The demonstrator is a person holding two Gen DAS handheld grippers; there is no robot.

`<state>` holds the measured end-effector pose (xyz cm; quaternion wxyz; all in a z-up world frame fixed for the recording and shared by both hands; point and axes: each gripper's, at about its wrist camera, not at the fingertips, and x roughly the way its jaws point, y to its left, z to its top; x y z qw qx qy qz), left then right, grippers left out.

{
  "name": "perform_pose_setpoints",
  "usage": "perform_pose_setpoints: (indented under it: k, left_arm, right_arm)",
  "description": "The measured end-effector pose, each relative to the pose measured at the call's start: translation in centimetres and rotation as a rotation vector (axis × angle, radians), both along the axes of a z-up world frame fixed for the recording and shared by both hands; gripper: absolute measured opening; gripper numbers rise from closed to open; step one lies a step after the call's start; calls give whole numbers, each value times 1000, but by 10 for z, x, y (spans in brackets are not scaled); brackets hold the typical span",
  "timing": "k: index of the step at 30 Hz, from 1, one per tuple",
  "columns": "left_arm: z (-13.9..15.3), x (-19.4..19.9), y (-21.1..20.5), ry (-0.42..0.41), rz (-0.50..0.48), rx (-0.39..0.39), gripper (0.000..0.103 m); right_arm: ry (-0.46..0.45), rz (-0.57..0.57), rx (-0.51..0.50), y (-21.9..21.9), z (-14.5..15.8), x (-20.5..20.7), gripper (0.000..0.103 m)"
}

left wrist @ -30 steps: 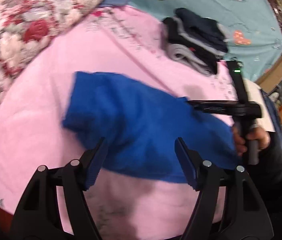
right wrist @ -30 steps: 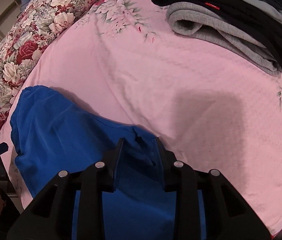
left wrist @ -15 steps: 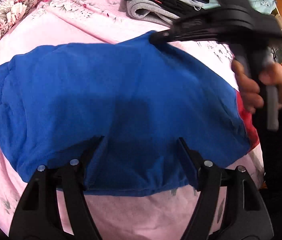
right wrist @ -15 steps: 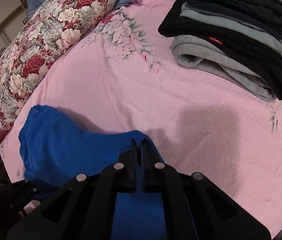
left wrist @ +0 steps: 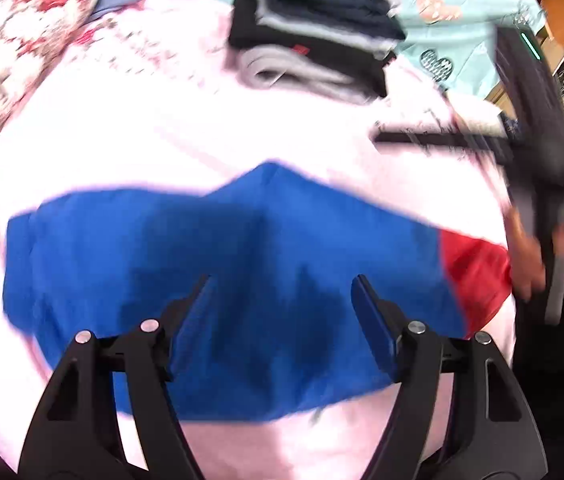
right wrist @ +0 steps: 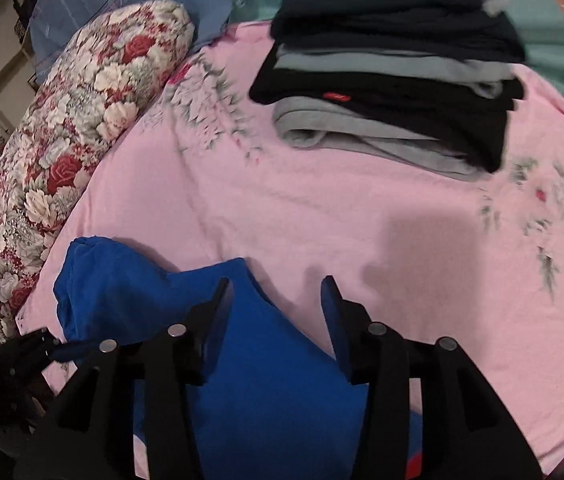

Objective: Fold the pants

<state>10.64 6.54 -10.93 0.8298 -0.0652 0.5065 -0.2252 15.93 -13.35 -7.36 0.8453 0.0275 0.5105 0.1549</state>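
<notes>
Blue pants lie folded across the pink sheet, with a red part at their right end. My left gripper hovers open over the pants' near half, nothing between its fingers. In the right wrist view the right gripper is just above the pants' far edge. Its jaws are opening and its pads are off the cloth. The left wrist view shows that gripper blurred at the right, held by a hand.
A stack of folded dark and grey clothes sits at the far side of the sheet. A floral pillow runs along the left. Teal bedding lies behind. Bare pink sheet separates the pants from the stack.
The right gripper was shut on the pants' far edge; it has let go, opened and risen. The cloth has dropped flat. The left gripper has shifted across the pants, still open.
</notes>
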Motion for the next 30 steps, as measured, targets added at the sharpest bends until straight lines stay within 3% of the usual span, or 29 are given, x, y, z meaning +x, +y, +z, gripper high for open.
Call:
perform_pose_setpoints:
  k: [2,3,4,5,6,8,9,12,17,18,19,21,23,24,27,30]
  left_arm:
    - [-3,19,-14,32,-7,-10,69]
    - [-10,34,-25,53,-14,-5,62]
    - [-17,46,-36,67,-23,12,54]
    - [-26,57,-47,85,-34,43,35]
    - [-35,65,-55,107,-41,64,26]
    - [-59,83,-69,167,-43,112,20]
    - [-62,84,-70,156,-39,117,19]
    - [-62,89,-74,126,-39,140,19]
    - [-62,87,-74,104,-40,136,19]
    - [-60,89,-76,108,-39,130,19]
    - [-56,86,-73,116,-34,120,21]
    - [-42,72,-61,97,-27,80,37]
    - [-22,44,-41,30,-7,67,55]
    - [-17,32,-35,13,2,66,60]
    - [-19,-3,-16,17,5,30,60]
    - [-38,-28,-7,65,22,15,60]
  right_arm:
    - [14,-55,24,-28,3,-23,46]
    - [25,-65,29,-38,1,-33,46]
    - [36,-67,29,-48,-4,-52,46]
    - [39,-67,20,-54,-10,-70,45]
    - [41,-71,8,-58,-15,-85,42]
    - [68,-93,2,-66,-31,-121,38]
    - [82,-109,16,-71,-38,-131,38]
    - [104,-166,51,-81,-55,-161,38]
    - [153,-182,54,-78,-74,-167,39]
    - [157,-186,64,-79,-72,-166,44]
    - [157,-191,109,-83,-68,-167,50]
    - [141,-214,194,-98,-57,-172,51]
    - [96,-293,248,-131,-41,-183,57]
    - [72,-352,261,-152,-32,-191,65]
    - [20,-553,274,-215,-20,-219,78]
    - [28,-715,312,-266,-27,-243,78]
